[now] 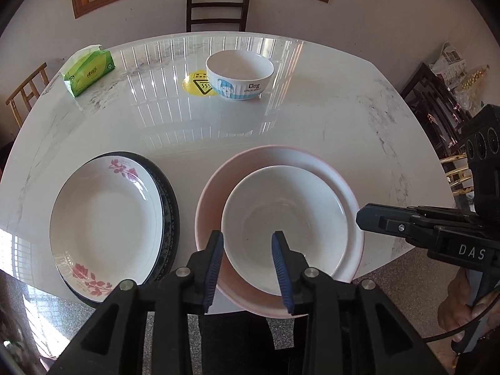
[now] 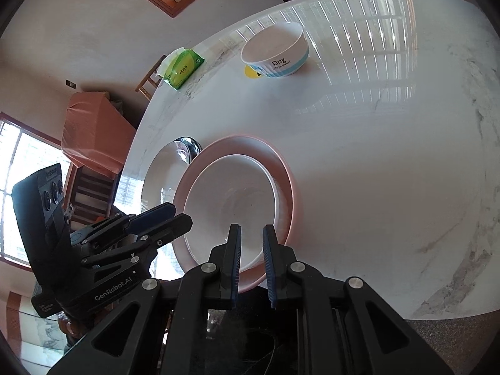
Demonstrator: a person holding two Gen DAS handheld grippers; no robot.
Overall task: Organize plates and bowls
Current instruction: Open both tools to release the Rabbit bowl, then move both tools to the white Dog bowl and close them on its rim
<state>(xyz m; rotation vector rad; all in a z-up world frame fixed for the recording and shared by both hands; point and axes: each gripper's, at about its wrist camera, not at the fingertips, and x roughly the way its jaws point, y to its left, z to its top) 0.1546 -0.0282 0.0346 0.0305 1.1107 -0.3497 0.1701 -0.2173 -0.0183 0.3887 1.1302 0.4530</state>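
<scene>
A plain white plate (image 1: pixel 286 215) lies inside a larger pink plate (image 1: pixel 212 193) at the table's near edge. My left gripper (image 1: pixel 248 240) is open, its fingers hovering over the white plate's near rim. A white floral plate (image 1: pixel 106 222) lies on a dark plate (image 1: pixel 170 200) to the left. A white "Dog" bowl (image 1: pixel 239 73) stands at the far middle. My right gripper (image 2: pixel 251 234) is open with a narrow gap, above the near rim of the white plate (image 2: pixel 231 200) and pink plate (image 2: pixel 286 175). The bowl also shows in the right wrist view (image 2: pixel 275 51).
A green tissue pack (image 1: pixel 89 72) lies at the far left of the white marble table (image 1: pixel 359 143). A yellow warning sticker (image 1: pixel 197 84) sits beside the bowl. Chairs stand around the table. My right gripper shows at the right in the left wrist view (image 1: pixel 390 223).
</scene>
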